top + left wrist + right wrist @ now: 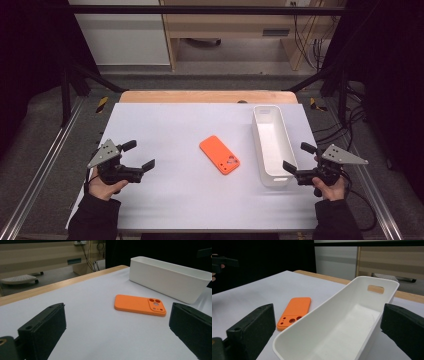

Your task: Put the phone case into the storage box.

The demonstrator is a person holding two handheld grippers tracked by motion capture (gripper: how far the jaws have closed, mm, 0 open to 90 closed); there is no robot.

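I see the orange phone case lying flat on the white table cover, camera-hole side up, near the middle of the cover. I use it as my landmark. Just beside it, on the side toward my right gripper, stands the long white bin; the two are near each other but apart, with a strip of bare cover between them. The bin runs lengthwise away from me, and the right gripper view shows a handle slot cut in its far end wall.

My left gripper hovers well apart from the case, out near the left edge of the cover, held in a hand. Its jaws stand wide apart with nothing between them, and in the left gripper view the case lies ahead between the two black jaws, with the bin behind it.

My right gripper sits on the far side of the bin from the case, close to the bin's near end. Its jaws are also spread wide and hold nothing; its own view looks straight down the bin's length.
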